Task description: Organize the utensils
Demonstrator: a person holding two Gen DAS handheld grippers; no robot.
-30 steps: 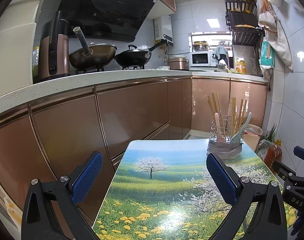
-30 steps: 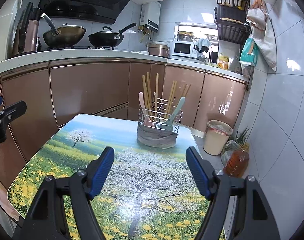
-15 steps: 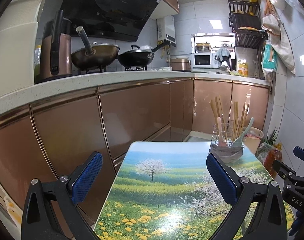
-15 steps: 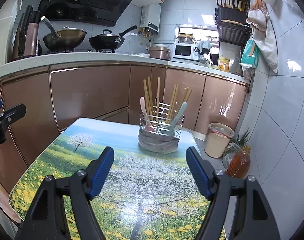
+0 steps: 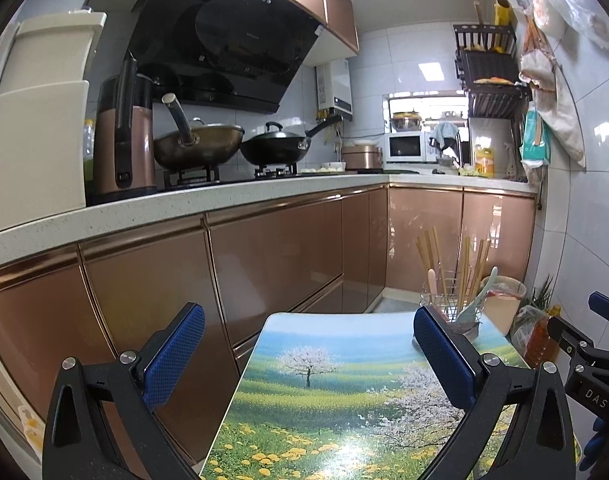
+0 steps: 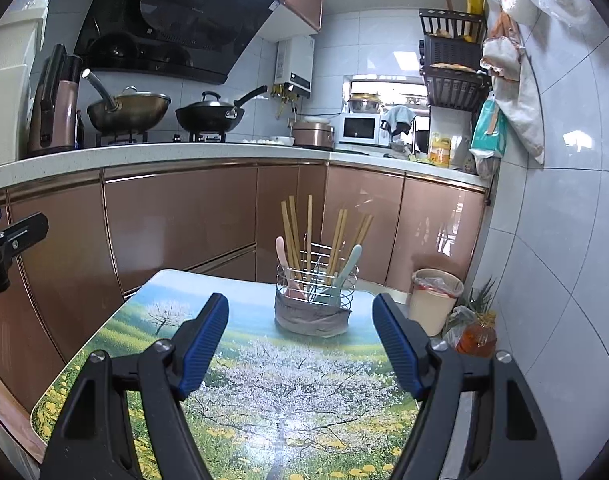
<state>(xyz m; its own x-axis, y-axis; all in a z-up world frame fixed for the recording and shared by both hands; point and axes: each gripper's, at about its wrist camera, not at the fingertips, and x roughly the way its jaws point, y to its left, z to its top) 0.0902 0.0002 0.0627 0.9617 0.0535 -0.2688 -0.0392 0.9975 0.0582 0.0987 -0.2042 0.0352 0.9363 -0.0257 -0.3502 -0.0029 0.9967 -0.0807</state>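
A wire utensil holder with a grey cloth base stands at the far end of the landscape-print table. It holds several wooden chopsticks, a pink spoon and a pale green spoon. It also shows in the left wrist view, partly behind my right finger. My right gripper is open and empty, short of the holder. My left gripper is open and empty over the table's left part.
Copper cabinet fronts run close behind and left of the table. A bin and an oil bottle stand on the floor by the tiled right wall. Pans and a kettle sit on the counter.
Both grippers have pulled back and tilted up; the holder and table sit lower and farther in both views. Both stay open and empty.
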